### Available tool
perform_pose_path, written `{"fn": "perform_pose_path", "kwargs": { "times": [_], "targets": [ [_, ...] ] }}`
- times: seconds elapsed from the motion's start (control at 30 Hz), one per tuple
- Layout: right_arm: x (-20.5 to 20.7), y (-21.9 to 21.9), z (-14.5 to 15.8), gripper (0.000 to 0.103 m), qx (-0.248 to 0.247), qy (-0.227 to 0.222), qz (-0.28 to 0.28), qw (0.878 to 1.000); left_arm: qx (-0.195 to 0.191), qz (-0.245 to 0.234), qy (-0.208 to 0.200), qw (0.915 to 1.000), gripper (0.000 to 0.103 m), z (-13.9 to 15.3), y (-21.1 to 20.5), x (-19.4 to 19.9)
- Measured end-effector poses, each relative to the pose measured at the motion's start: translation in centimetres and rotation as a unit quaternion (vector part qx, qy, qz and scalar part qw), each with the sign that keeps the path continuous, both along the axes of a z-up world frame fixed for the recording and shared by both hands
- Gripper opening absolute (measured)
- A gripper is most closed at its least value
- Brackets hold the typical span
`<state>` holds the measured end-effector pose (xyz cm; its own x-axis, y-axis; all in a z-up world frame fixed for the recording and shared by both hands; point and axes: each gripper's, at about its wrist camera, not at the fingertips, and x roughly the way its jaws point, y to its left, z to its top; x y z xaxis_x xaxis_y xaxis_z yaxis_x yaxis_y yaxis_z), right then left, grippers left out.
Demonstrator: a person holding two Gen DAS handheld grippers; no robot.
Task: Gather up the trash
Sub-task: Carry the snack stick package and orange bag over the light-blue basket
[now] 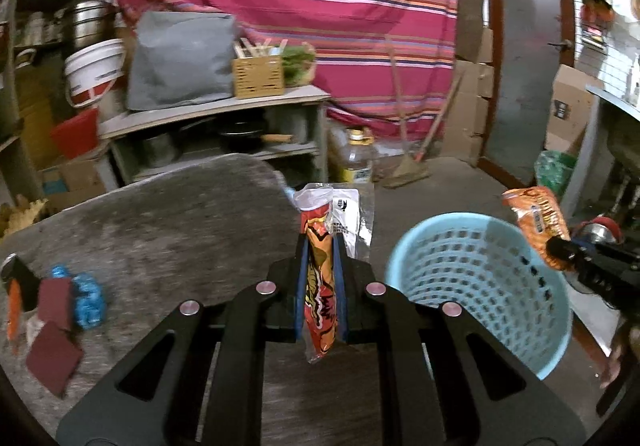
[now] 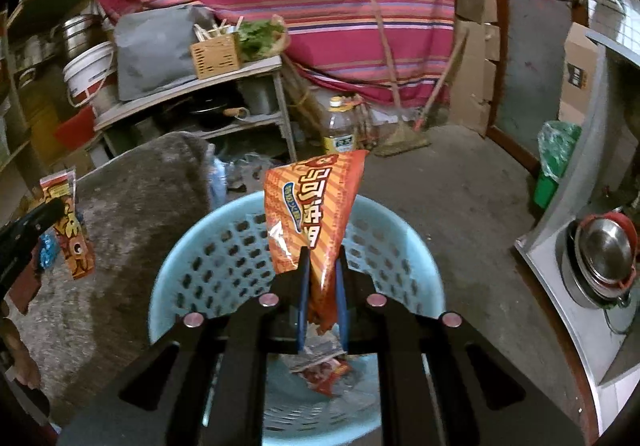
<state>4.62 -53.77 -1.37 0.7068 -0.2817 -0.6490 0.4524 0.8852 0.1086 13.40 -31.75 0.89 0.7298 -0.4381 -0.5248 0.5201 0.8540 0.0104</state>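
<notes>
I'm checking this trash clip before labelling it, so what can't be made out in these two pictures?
- Basket floor: right wrist view, mostly hidden by the right gripper and its orange snack bag; only some wrappers show.
- Blue crumpled item on the table: left wrist view, too blurred to identify.
- Clear wrapper: behind the left gripper and its red wrapper.

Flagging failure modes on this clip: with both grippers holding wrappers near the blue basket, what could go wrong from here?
The left gripper holds its snack wrapper beside the blue basket, over the table; released here, it would likely miss. The right gripper's orange bag is wide and light, and could catch on the rim.
</notes>
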Motion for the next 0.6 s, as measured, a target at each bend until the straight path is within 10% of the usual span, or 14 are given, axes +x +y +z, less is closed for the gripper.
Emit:
{"fn": "perform_pose_path", "kwargs": {
  "times": [0.6],
  "targets": [
    [-0.3, -1.3, -0.7, 0.012, 0.013, 0.001, 0.0, 1.0, -0.02, -0.062, 0.03, 0.9974, 0.012, -1.7, -8.5, -0.4]
  ]
}}
